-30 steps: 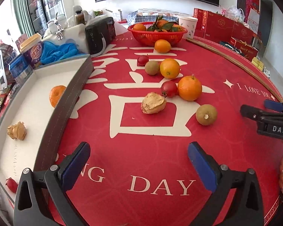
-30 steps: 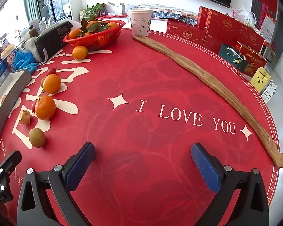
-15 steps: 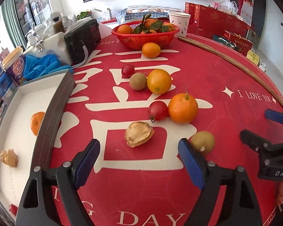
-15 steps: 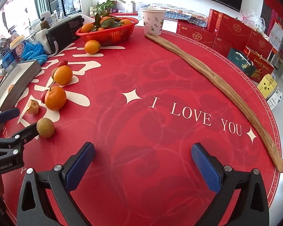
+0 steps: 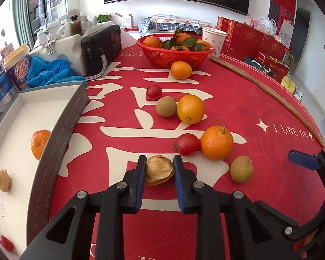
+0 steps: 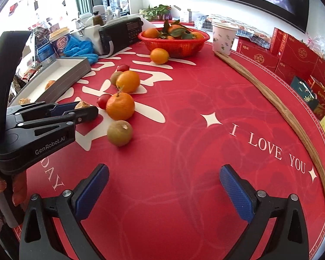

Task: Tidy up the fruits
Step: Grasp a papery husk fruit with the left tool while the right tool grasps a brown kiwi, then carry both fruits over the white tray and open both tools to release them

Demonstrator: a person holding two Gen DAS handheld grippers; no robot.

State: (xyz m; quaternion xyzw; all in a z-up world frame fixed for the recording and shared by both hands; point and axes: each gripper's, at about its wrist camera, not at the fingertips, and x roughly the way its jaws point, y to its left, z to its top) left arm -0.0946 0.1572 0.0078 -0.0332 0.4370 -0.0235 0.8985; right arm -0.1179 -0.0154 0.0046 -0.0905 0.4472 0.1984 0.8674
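Your left gripper (image 5: pixel 159 169) has closed its blue pads onto the tan, wrinkled walnut-like piece (image 5: pixel 159 170), which sits on the red tablecloth (image 5: pixel 249 112) just in front of the small tomato (image 5: pixel 186 144) and the stemmed orange (image 5: pixel 216 142). The pads touch its sides, but whether they grip it firmly you cannot tell; the piece looks brittle and uneven, so a hard squeeze may crack it and a light one may let it twist out as you lift. Its far edge lies near the tomato, so a sideways drag could nudge that fruit and set the orange or the kiwi (image 5: pixel 241 169) rolling. The likely destination is the white tray (image 5: pixel 60 130) on your left, which already holds a mandarin (image 5: pixel 40 144), a similar tan piece (image 5: pixel 0 180) and a small red fruit (image 5: pixel 6 243); its raised grey wall could catch the load if you carry it low. Your right gripper (image 6: pixel 162 192) hangs wide open over bare cloth, holding nothing, near the kiwi. The underside of the gripped piece is hidden, the tray's near corner is cut off by the lens edge, and the basket (image 5: pixel 175 52) contents are partly masked by leaves.
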